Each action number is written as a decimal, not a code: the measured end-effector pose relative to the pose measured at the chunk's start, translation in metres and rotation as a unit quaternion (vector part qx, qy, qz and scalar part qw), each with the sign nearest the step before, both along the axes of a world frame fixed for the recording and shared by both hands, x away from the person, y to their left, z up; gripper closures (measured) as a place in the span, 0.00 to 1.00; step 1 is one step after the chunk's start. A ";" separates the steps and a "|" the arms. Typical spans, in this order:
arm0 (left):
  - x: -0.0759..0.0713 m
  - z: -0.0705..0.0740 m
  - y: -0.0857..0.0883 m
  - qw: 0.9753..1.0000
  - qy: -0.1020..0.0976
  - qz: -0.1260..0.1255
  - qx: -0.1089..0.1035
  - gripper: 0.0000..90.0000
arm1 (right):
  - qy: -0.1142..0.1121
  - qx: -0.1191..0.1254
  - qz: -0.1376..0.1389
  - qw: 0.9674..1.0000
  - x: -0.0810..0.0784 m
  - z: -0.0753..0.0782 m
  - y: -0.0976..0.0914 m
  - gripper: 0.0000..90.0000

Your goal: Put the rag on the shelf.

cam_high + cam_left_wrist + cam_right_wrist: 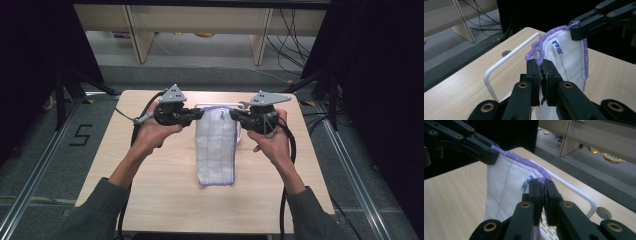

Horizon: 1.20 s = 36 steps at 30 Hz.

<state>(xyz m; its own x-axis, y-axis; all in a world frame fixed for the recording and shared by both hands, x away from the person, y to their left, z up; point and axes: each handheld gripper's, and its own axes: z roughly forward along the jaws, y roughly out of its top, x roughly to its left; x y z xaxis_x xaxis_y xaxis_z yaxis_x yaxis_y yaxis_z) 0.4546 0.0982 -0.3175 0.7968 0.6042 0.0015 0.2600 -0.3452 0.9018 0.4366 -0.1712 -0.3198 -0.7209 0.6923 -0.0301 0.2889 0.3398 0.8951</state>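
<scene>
A white quilted cloth with a purple stitched edge hangs by its top corners between the two grippers, and its lower end rests on the wooden table. My left gripper is shut on the cloth's left top corner. My right gripper is shut on the right top corner. In the left gripper view the cloth shows a small blue label, and the right gripper's jaws pinch its far corner. In the right gripper view the cloth stretches across to the left gripper's jaws.
A white wire rack stands on the table just behind the cloth, seen again as the rail in the right gripper view. A round hole is in the tabletop near the far edge. Wooden furniture legs and cables stand beyond the table.
</scene>
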 end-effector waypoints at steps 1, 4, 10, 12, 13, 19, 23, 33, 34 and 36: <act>0.003 0.003 0.000 1.000 0.001 0.002 -0.002 0.94 | -0.006 -0.001 0.000 1.000 0.003 0.003 -0.002 0.96; 0.010 0.010 -0.001 1.000 0.001 0.008 -0.003 0.94 | -0.001 0.012 -0.004 1.000 0.010 0.010 -0.005 0.96; 0.024 0.021 -0.001 1.000 0.000 0.011 -0.013 0.94 | -0.013 0.009 -0.015 1.000 0.021 0.025 -0.009 0.96; 0.027 0.025 -0.001 1.000 -0.006 0.012 -0.011 0.94 | -0.015 0.012 -0.016 1.000 0.024 0.029 -0.010 0.96; 0.028 0.027 -0.002 1.000 -0.009 0.012 -0.009 0.94 | -0.015 0.013 -0.019 1.000 0.025 0.030 -0.009 0.96; 0.038 0.034 -0.004 0.999 -0.021 0.027 -0.013 0.94 | -0.020 0.008 -0.023 1.000 0.037 0.036 -0.008 0.96; 0.045 0.037 -0.005 0.999 -0.024 0.026 -0.020 0.94 | -0.025 0.015 -0.024 0.999 0.044 0.039 -0.007 0.96; 0.058 0.051 -0.008 0.998 -0.024 0.046 -0.026 0.94 | -0.030 0.024 -0.034 0.999 0.055 0.052 -0.006 0.96; 0.060 0.053 -0.009 0.998 -0.026 0.048 -0.027 0.94 | -0.030 0.022 -0.039 0.999 0.057 0.054 -0.006 0.96; 0.063 0.057 -0.009 0.998 -0.027 0.054 -0.029 0.94 | -0.032 0.022 -0.040 0.998 0.061 0.057 -0.007 0.96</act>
